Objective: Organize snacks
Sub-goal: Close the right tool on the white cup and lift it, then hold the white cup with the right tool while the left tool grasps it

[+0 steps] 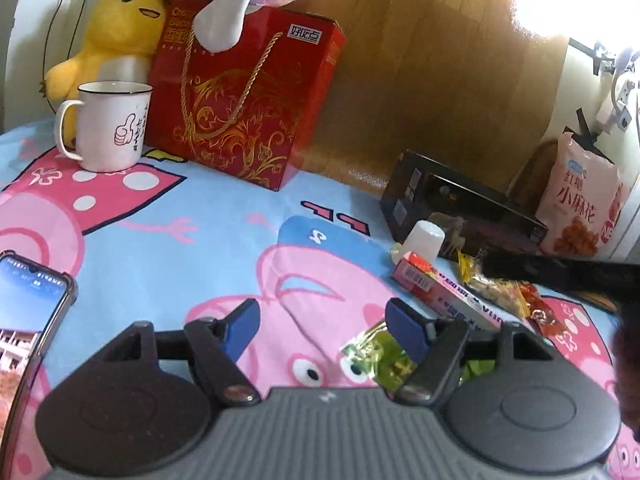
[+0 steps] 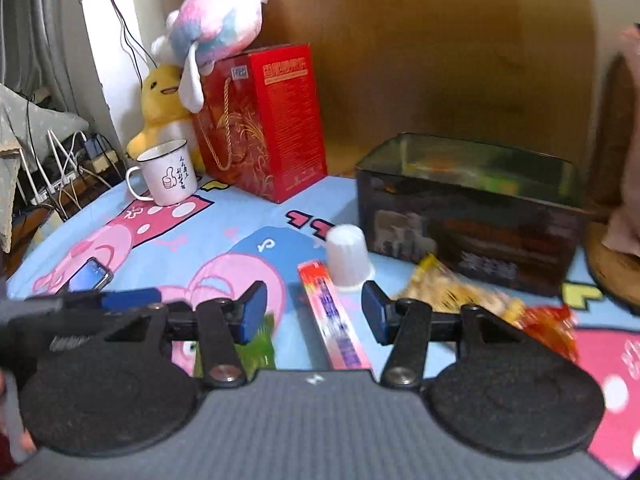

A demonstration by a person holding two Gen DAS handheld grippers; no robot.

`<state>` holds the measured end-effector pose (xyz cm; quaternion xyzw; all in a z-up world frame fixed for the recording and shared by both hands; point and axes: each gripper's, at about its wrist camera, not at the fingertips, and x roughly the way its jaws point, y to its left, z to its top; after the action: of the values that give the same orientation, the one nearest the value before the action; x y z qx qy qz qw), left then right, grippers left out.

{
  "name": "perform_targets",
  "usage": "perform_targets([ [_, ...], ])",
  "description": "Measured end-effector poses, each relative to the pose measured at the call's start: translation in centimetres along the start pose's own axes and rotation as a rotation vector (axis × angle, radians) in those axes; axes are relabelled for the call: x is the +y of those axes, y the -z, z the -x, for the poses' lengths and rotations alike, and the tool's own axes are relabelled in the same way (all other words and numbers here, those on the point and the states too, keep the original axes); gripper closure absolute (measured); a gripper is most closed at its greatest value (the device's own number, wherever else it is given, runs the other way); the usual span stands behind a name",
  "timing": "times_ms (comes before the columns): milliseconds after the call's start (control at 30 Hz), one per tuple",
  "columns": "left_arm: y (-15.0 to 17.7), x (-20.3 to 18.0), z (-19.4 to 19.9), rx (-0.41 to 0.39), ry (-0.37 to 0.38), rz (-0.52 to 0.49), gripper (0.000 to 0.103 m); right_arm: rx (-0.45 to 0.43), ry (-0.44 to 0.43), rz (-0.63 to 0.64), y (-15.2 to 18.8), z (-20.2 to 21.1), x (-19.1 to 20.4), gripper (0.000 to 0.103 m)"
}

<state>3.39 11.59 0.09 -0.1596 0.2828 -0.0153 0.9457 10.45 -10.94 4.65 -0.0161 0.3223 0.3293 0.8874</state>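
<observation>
Hovering over the cartoon-print cloth [image 1: 168,216] with both tools empty: left gripper [image 1: 322,330] spread, nothing between the blue pads but cloth, one pad just over the edge of the green packet [image 1: 370,354]; right gripper [image 2: 314,312] likewise spread, straddling the far end of the long pink box [image 2: 334,320] without pressing on it

Loose snacks gathered near the front of the dark tin [image 2: 472,216], open-topped, some packets already visible inside: pink box flat and pointing toward the camera, white cup [image 2: 347,258] upside down just beyond it, yellow packet [image 2: 456,294] and red packet [image 2: 554,330] lying close against the tin's near wall. Pink snack bag [image 1: 576,208] standing behind the tin, apart from the rest

Judged step: picking up the pink box with the right tool and dropping it into the tin. To do it well:

- Lower until both pads flank the box's long sides, short of the upturned cup, so as not to knock it
- Close squarely across the narrow width; a skewed pinch will likely spin a light carton
- Lift clear of the tin's rim before moving across, then release low inside
- Keep the left tool out of the path; the green packet suits it next, though crinkly film may slip, so pinch well in from the edge

Mug [image 1: 110,128], phone [image 1: 28,312] and red gift box [image 1: 248,96] sit well away and need no attention
</observation>
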Motion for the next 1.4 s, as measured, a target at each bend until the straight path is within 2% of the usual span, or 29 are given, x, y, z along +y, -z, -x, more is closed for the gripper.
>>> perform_targets([
  [267,-0.1,0.8,0.0,0.011,0.042,0.036,0.031,0.136,0.071,-0.147,-3.5,-8.1,-1.1,0.048],
  [333,-0.1,0.8,-0.1,0.013,0.050,0.038,0.031,0.162,0.082,-0.163,-3.6,-9.3,-1.5,0.054],
  [367,-0.1,0.8,-0.1,0.015,0.053,0.039,0.031,0.163,0.097,-0.151,-3.5,-9.5,-1.5,0.063],
  [400,-0.1,0.9,-0.1,0.016,0.057,0.040,0.031,0.157,0.098,-0.144,-3.4,-9.4,-1.5,0.064],
  [467,-0.1,0.9,-0.1,0.017,0.063,0.043,0.031,0.141,0.109,-0.135,-3.3,-8.7,-1.3,0.066],
  [567,-0.2,1.2,0.0,0.014,0.070,0.060,0.031,0.042,0.117,-0.077,-3.2,-6.2,-0.2,0.066],
  [667,-0.3,1.7,0.1,0.010,0.071,0.091,0.031,-0.083,0.047,-0.034,-3.1,-2.2,1.4,0.066],
  [733,-0.3,2.0,0.0,0.015,0.072,0.110,0.031,-0.114,-0.031,-0.056,-2.6,0.3,2.1,0.066],
  [867,-0.3,1.9,-0.2,0.031,0.072,0.106,0.031,-0.063,-0.220,-0.124,0.7,3.8,2.7,0.066],
  [967,-0.2,1.1,-0.1,0.026,0.072,0.061,0.031,0.005,-0.268,-0.125,3.8,4.9,3.6,0.067],
  [1100,0.0,0.1,0.1,0.021,0.064,0.001,0.031,0.069,-0.287,-0.133,7.1,5.1,3.6,0.066],
  [1233,0.2,-0.6,0.1,0.020,0.059,-0.039,0.031,0.061,-0.273,-0.140,8.1,5.9,3.2,0.066],
  [1400,0.4,-1.1,0.2,0.018,0.049,-0.065,0.030,0.064,-0.254,-0.062,9.2,6.7,3.8,0.063],
])
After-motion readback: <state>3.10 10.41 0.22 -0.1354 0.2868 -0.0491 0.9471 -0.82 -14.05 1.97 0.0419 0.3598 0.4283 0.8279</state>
